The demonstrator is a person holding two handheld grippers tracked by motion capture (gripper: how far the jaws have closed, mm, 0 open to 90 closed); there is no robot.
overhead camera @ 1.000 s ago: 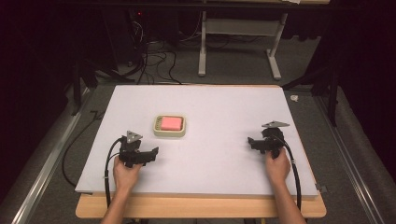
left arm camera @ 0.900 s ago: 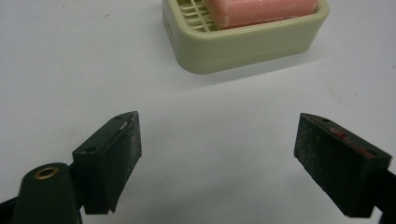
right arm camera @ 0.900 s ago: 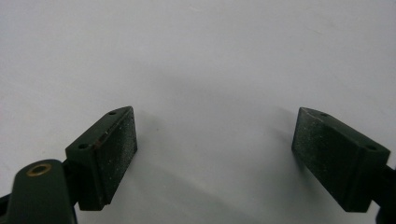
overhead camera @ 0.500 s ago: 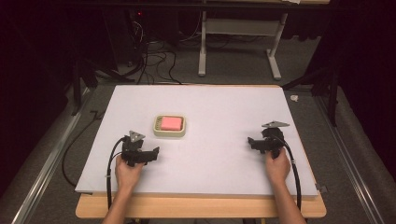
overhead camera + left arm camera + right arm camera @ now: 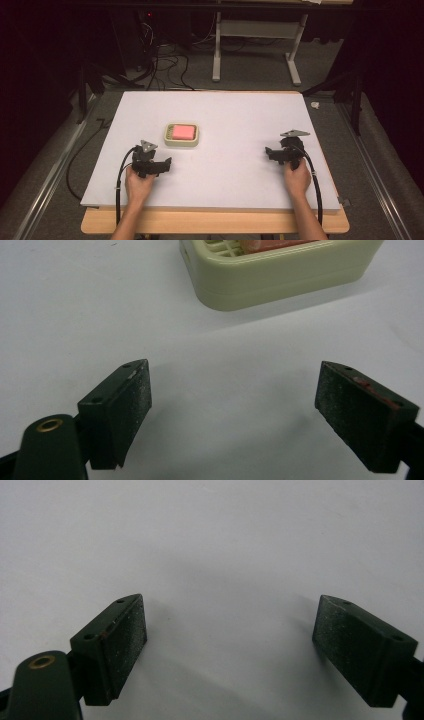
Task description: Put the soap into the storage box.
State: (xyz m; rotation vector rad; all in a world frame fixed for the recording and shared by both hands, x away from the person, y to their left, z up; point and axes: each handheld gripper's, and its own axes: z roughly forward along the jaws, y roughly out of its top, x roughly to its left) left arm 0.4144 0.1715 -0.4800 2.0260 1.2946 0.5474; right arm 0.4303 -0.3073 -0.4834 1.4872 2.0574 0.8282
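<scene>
Left tongs (image 5: 235,405) spread wide, nothing between them, aimed at the cream soap dish (image 5: 181,135) just ahead on the white tabletop (image 5: 240,120), pink soap (image 5: 182,131) inside. Right tongs (image 5: 230,645) also wide, parked well apart. Approach step, I'd say; next, ease forward and straddle the dish.

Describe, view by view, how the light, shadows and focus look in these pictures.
High view: the white board is brightly lit against dark surroundings, and the cream slatted dish holding a pink block looks soft. Left gripper view: the dish is reasonably sharp, with a soft shadow beneath; the black left gripper casts faint shadows. Right gripper view: the black right gripper casts soft shadows on bare board.
</scene>
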